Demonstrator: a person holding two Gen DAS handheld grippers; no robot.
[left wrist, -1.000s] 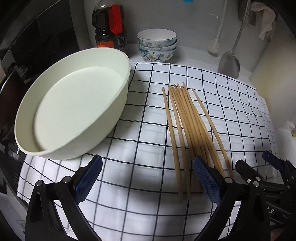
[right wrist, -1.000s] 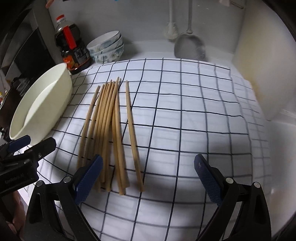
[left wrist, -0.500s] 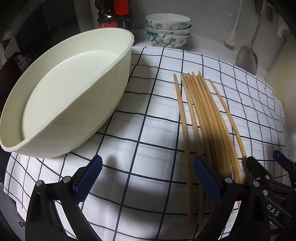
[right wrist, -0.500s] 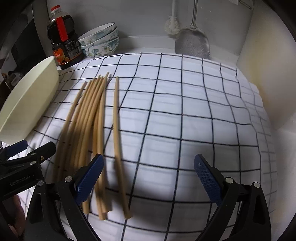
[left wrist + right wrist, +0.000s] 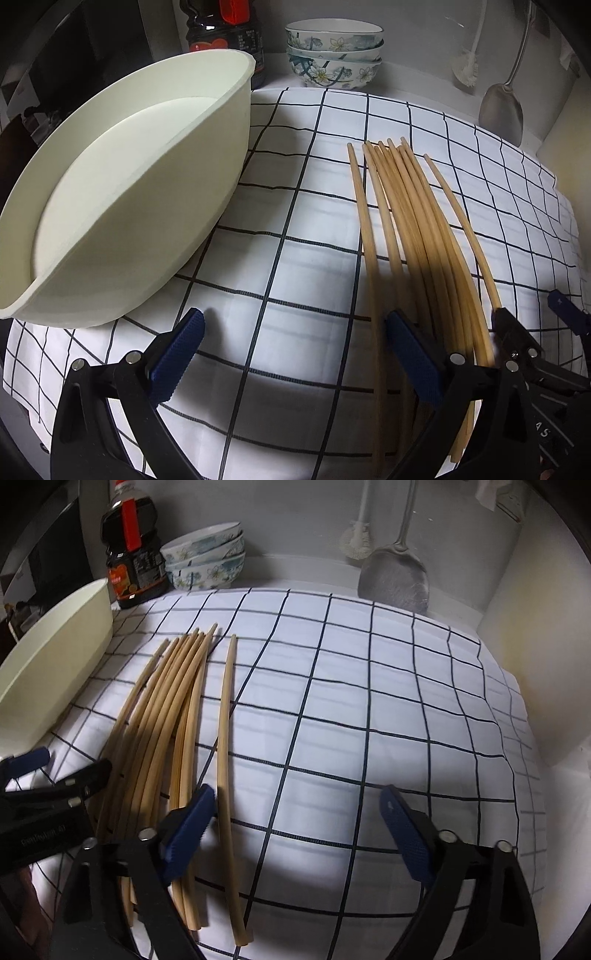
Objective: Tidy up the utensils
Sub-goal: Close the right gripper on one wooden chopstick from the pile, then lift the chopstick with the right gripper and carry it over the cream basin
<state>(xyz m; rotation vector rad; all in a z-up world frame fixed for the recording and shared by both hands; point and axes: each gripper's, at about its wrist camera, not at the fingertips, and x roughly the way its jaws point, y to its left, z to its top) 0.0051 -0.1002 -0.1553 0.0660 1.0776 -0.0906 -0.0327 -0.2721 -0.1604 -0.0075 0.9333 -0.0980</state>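
While the chopsticks (image 5: pixel 173 716) lie in a loose fan on the checked cloth (image 5: pixel 369 709), one stray stick (image 5: pixel 224 731) rests just to the right of the bundle, apart from it. Compared with a second ago, both grippers have come lower and nearer the thick ends, and the right gripper (image 5: pixel 299 834) has just been narrowing its jaws. They are still wide, with only the stray stick lying between them and neither pad pressing on it. That suggests the pick-up of the stray stick is about to begin, with nothing sorted yet. The left gripper (image 5: pixel 295 354) points steeply down over the cloth, jaws wide and empty, its right finger above the bundle's near ends. To the left sits the cream basin (image 5: pixel 129 206), empty and touching no stick. Behind it stand a sauce bottle (image 5: pixel 131 565) and stacked bowls (image 5: pixel 207 561).
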